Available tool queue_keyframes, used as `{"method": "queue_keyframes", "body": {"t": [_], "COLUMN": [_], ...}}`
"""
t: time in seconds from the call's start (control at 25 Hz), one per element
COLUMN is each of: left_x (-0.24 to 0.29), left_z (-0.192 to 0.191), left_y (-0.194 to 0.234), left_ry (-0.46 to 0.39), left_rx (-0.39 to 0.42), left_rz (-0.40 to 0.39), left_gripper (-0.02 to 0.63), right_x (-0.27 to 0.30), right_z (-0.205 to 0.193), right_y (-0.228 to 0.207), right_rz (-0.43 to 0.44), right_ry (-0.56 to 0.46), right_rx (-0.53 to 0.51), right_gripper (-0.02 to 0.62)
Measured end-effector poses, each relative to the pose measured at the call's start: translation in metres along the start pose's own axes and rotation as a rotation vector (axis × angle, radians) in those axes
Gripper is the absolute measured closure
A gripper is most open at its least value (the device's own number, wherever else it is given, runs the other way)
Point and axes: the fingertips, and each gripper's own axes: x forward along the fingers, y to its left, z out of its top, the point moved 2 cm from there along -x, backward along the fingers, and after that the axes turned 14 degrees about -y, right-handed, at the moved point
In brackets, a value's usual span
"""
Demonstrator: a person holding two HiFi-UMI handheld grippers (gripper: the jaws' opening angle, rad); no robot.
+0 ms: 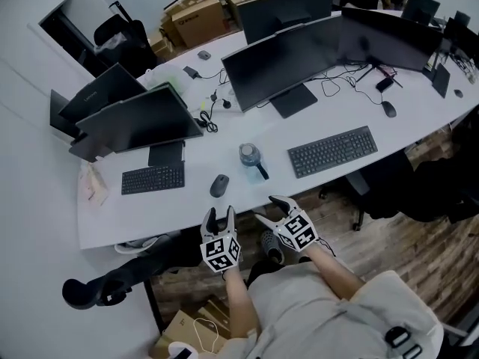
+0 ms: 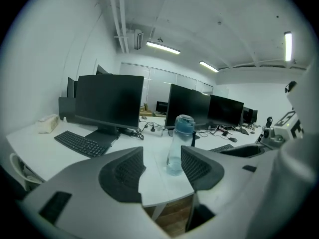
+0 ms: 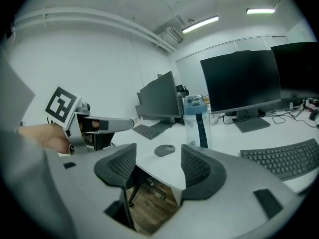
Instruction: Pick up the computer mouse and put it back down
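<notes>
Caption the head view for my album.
Left gripper and right gripper, both open, at the desk edge, short of the mouse and bottle.

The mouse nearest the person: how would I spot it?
On the long white desk, find the blue-lidded water bottle near the front edge. The dark grey mouse lies just left of it, right of the small keyboard. It is the only mouse by that edge.

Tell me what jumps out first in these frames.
Two grippers with marker cubes, the left gripper and the right gripper, hover open and empty at the near edge of a long white desk. Just beyond them sit a grey mouse and a blue-lidded water bottle. Dark monitors line the desk behind.
</notes>
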Motion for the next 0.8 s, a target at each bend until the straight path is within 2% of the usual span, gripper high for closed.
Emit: {"method": "queue_keyframes", "body": {"t": [0.32, 0.8], "left_x": [0.055, 0.122], "left_z": [-0.003, -0.030], "left_y": [0.043, 0.080], "left_ry": [0.060, 0.175], "left_rx": [0.027, 0.088], "left_rz": [-0.050, -0.198], "left_gripper": [0.370, 0.370], "right_x": [0.064, 0.138], "right_z": [0.012, 0.010], "right_y": [-0.010, -0.013], "right_rz": [-0.009, 0.013], "right_ry": [0.016, 0.043], "right_rx": [0.002, 0.039], "right_gripper": [0.307, 0.311]}}
